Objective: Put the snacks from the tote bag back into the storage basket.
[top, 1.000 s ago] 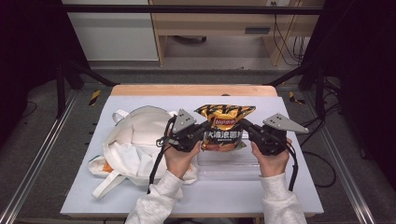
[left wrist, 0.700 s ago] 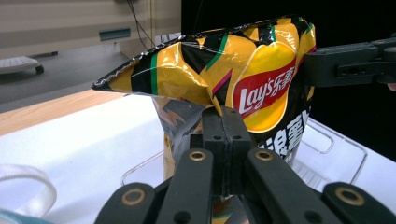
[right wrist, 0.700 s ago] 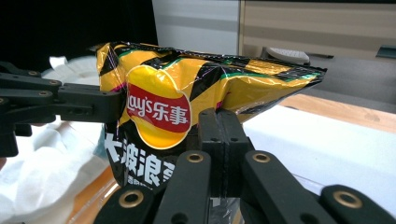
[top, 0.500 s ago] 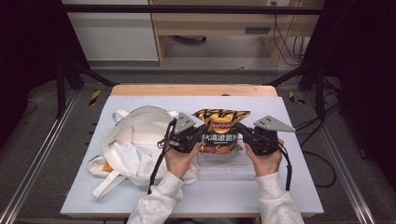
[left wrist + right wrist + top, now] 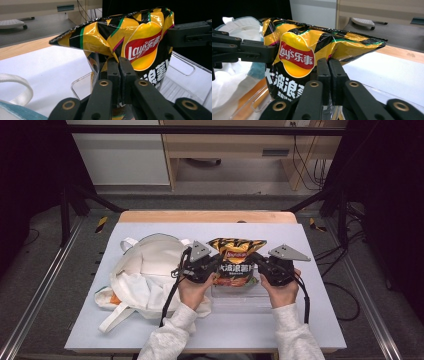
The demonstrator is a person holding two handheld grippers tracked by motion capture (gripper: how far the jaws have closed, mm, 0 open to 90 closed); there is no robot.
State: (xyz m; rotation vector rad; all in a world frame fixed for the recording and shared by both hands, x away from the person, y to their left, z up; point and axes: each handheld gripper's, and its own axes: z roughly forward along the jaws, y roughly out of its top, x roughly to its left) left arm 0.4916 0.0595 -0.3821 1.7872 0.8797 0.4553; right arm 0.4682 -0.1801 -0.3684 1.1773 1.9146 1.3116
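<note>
Pale table [image 5: 310,270], wooden far edge, grey floor, dark surroundings

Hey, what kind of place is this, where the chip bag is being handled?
Probably a lab or recording workshop: a white table inside black metal framing, loose cables on the floor, and plain office furniture behind.

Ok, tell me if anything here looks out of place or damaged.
Nothing looks damaged. The chip bag hangs sealed and unspilled above the clear tray, pinched at its sides by the left gripper and right gripper. The white backpack lies slumped and rumpled beside them.
</note>
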